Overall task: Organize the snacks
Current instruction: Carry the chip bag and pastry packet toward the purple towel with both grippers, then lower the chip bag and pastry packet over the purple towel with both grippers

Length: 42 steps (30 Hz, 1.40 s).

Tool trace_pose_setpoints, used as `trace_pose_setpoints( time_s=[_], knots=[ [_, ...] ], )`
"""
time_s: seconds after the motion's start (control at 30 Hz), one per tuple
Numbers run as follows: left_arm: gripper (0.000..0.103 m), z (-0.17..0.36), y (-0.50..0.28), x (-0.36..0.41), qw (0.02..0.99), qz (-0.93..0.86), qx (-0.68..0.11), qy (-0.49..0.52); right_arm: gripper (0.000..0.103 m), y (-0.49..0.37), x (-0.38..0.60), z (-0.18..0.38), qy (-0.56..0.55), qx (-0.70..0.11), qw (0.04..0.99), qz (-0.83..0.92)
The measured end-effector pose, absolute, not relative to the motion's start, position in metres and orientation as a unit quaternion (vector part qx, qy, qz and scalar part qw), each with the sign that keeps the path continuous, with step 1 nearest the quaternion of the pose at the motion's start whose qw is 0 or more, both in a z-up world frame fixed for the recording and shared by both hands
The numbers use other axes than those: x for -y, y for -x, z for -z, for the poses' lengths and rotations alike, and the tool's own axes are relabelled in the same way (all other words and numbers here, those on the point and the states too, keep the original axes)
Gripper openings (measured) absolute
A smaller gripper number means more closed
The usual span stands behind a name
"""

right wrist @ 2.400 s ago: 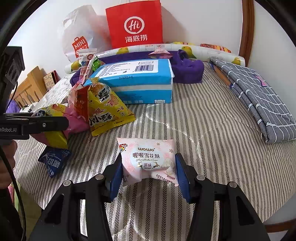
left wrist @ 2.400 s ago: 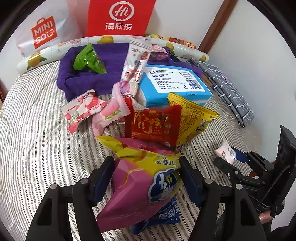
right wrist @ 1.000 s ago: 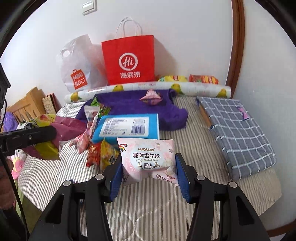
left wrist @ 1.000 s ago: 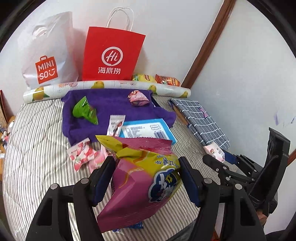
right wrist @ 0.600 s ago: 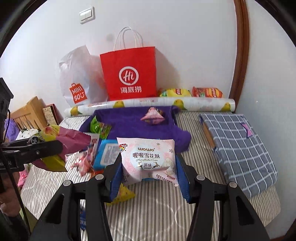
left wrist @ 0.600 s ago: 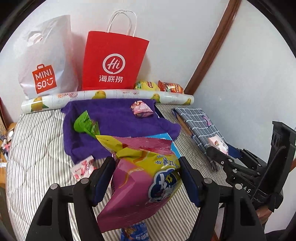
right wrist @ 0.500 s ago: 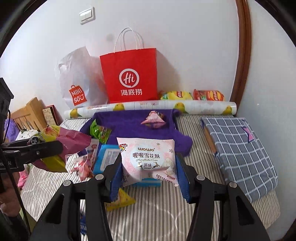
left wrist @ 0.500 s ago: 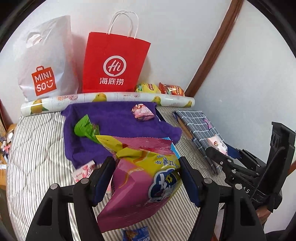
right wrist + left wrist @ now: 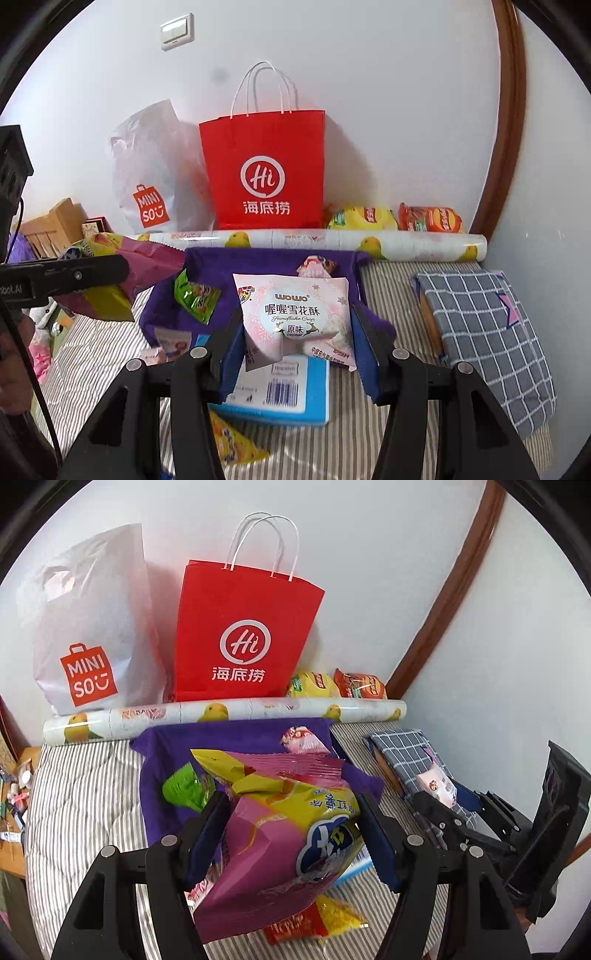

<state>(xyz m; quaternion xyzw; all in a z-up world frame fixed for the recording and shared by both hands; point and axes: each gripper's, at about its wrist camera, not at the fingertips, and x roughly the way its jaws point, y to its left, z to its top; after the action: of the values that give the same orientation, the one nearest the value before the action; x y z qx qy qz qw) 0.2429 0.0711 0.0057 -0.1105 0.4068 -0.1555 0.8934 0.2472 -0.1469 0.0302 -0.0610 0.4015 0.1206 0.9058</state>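
Left tool (image 9: 291, 840) clamped on a pink-and-yellow chip bag (image 9: 280, 845), right tool (image 9: 293, 347) clamped on a pale pink cake packet (image 9: 295, 319), both held above the striped bed (image 9: 369, 435). Beneath, a blue box (image 9: 291, 391) and loose snack packs; further off, a purple towel (image 9: 229, 738) carrying a green packet (image 9: 183, 788). At the wall, a fruit-print roll (image 9: 314, 240), a red paper bag (image 9: 240, 635) and a white plastic bag (image 9: 92, 627).

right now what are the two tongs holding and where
Left tongs: pink-and-yellow snack bag, pinched by its sides. Right tongs: pale pink snowflake-crisp packet, by its side edges.
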Motion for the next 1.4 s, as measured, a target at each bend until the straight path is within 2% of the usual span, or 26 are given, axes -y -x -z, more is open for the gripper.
trace_pose_setpoints(
  time_s=[0.7,0.97,1.4],
  knots=[
    [0.068,0.01,-0.317,-0.093,0.898,0.12,-0.409,0.11,0.053,-0.32,0.144,-0.009,0.044,-0.399,0.908,-0.123],
    [0.068,0.026,-0.347,-0.116,0.893,0.089,-0.419,0.136,0.053,-0.346,0.142,0.025,0.041,-0.428,0.893,-0.131],
    [0.068,0.069,-0.389,-0.11,0.882,0.057,-0.453,0.111,0.053,-0.375,0.129,0.069,0.057,-0.459,0.871,-0.165]
  ],
)
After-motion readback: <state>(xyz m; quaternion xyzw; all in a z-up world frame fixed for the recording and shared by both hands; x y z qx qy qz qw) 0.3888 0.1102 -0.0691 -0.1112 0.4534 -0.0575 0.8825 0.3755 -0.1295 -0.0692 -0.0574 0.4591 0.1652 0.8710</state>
